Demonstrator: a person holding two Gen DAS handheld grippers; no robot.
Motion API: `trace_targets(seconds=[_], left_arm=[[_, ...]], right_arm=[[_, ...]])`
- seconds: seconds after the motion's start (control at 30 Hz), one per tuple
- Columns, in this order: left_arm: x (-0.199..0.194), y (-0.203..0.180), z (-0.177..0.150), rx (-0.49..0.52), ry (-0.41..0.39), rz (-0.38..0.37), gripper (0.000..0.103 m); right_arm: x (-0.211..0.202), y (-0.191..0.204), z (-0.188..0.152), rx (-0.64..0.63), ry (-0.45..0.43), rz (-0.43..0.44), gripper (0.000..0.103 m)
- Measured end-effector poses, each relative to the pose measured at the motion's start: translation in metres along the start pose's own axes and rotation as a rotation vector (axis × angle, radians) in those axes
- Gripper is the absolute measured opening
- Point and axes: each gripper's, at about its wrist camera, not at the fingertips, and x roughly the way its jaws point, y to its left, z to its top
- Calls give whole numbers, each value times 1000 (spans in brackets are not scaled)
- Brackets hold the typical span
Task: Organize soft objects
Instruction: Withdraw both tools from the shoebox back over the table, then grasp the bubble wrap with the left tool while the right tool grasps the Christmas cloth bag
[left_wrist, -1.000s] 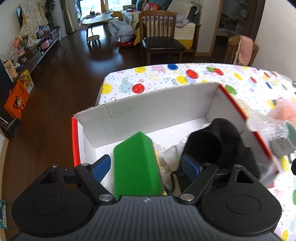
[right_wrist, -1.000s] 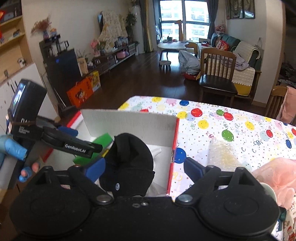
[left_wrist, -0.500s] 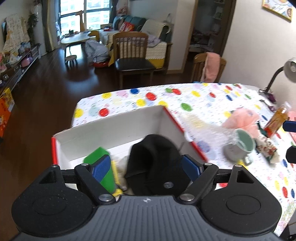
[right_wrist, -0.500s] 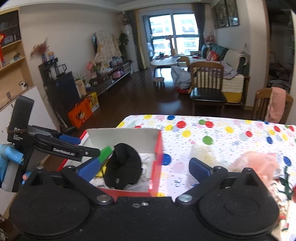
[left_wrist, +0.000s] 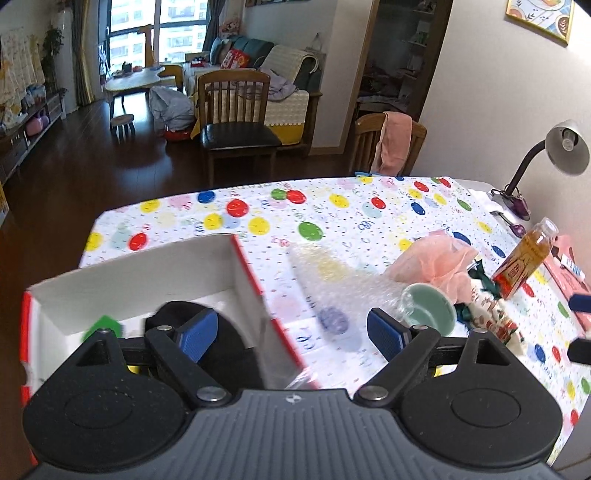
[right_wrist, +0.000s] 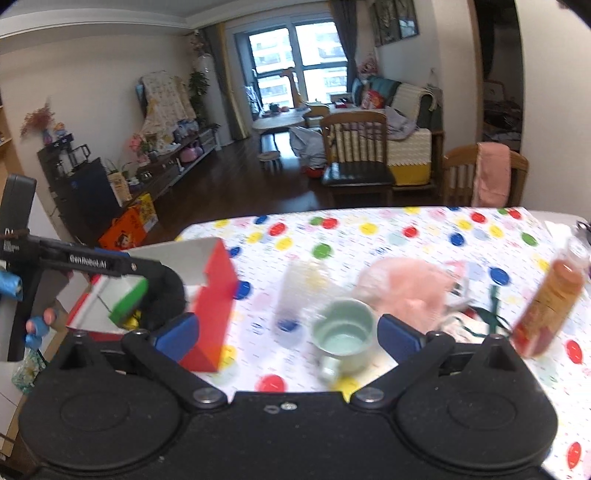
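A red box with white inside (left_wrist: 243, 258) (right_wrist: 216, 284) stands at the table's left end. In it lie a black cap (left_wrist: 229, 347) (right_wrist: 168, 295) and a green sponge (left_wrist: 103, 326) (right_wrist: 129, 301). A sheet of bubble wrap (left_wrist: 332, 280) (right_wrist: 301, 291) and a pink mesh puff (left_wrist: 436, 262) (right_wrist: 406, 284) lie on the table to its right. My left gripper (left_wrist: 291, 334) is open and empty, over the box's right wall. My right gripper (right_wrist: 288, 334) is open and empty, above the cup.
A pale green cup (left_wrist: 430, 310) (right_wrist: 341, 334) stands by the puff. A juice bottle (left_wrist: 524, 258) (right_wrist: 550, 299), patterned cloth (left_wrist: 491, 317) and a desk lamp (left_wrist: 554, 155) are at the right. Wooden chairs (left_wrist: 236, 125) stand beyond the table's far edge.
Both grippers have pulled back from the box and swung right. The green sponge and black cap now lie in the box, free of the grippers.
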Motion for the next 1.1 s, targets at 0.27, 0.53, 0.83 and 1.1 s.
trace_targets(seconds=[0.27,0.53,0.83,1.1], left_arm=[[42,-41,20,-42,32,2,88],[99,-61,40,-111,116,19,88],[167,-64,57,-172,201,112,88],[218,-64,56,-230,267,140,88]], right_arm=[[-8,-63,-22,5,25,-76,103],[6,-114,-40,21,76,-101,103],[44,-153,-48,81,148,-120,102],[77,-176,-53,142,203,-119,102]])
